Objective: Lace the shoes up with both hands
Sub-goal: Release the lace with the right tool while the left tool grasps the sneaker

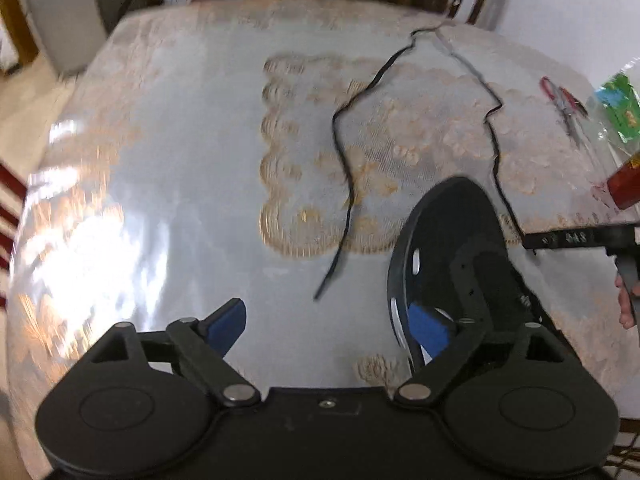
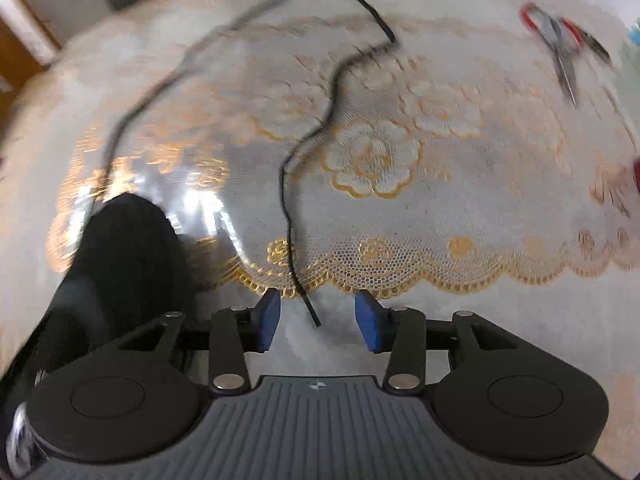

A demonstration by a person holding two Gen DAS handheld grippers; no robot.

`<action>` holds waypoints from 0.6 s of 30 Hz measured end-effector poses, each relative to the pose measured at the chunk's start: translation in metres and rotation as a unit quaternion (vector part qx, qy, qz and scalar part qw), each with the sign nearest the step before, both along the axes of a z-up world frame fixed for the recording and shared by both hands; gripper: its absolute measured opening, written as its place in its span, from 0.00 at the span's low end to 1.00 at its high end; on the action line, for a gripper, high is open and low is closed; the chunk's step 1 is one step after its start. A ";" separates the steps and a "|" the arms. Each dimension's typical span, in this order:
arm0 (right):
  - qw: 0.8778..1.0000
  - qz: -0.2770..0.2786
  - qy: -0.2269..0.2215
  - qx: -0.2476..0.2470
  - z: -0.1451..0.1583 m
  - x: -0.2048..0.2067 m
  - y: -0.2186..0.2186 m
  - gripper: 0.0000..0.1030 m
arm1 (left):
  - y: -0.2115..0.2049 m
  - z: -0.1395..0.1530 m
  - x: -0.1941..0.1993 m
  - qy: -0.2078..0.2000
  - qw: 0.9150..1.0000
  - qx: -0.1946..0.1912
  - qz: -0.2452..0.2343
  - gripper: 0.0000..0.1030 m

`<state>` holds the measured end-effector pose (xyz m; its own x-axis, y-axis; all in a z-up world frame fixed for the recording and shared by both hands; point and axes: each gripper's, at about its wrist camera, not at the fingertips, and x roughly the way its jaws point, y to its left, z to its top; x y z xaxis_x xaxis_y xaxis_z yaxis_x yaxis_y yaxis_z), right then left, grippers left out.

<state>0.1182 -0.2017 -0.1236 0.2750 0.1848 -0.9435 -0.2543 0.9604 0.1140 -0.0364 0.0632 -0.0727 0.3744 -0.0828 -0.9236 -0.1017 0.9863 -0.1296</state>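
A black shoe [image 1: 452, 248] stands on the lace tablecloth, its toe pointing away from me. A long black shoelace [image 1: 344, 168] lies loose across the cloth in two strands. My left gripper [image 1: 328, 330] is open wide above the cloth just left of the shoe, with nothing between its blue pads [image 1: 228, 328]; its right finger overlaps the shoe's side. In the right wrist view my right gripper [image 2: 318, 320] is open, and the tip of one shoelace [image 2: 288, 208] strand lies between its pads without touching them. The shoe [image 2: 120, 260] sits to its left.
Red-handled scissors [image 1: 564, 104] lie at the far right of the table, also visible as scissors [image 2: 560, 44] in the right wrist view. A green packet [image 1: 620, 104] and a red object [image 1: 624, 188] sit at the right edge. The table [image 1: 160, 160] carries a glossy cover.
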 end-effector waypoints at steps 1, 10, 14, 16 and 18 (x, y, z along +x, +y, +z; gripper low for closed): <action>1.000 0.003 0.004 -0.001 -0.001 0.002 0.003 0.43 | 0.002 0.000 -0.002 0.002 1.000 -0.007 0.006 0.85; 0.998 -0.003 0.022 0.062 0.015 0.002 0.000 0.43 | 0.037 0.011 -0.017 -0.001 0.998 0.014 0.055 0.85; 0.995 0.071 -0.008 0.065 0.048 0.012 0.055 0.43 | 0.046 0.006 -0.014 0.008 0.998 0.014 0.069 0.85; 0.991 0.111 -0.012 0.072 0.059 0.017 0.090 0.43 | 0.046 0.000 -0.009 0.012 0.998 0.008 0.067 0.85; 0.987 0.143 -0.005 0.078 0.058 0.021 0.127 0.43 | 0.045 -0.003 -0.004 0.013 0.998 0.010 0.067 0.85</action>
<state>0.1388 -0.0744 -0.0659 0.2006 0.3990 -0.8947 -0.5137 0.8205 0.2508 -0.0405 0.1082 -0.0758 0.3569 -0.0140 -0.9340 -0.2363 0.9660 -0.1047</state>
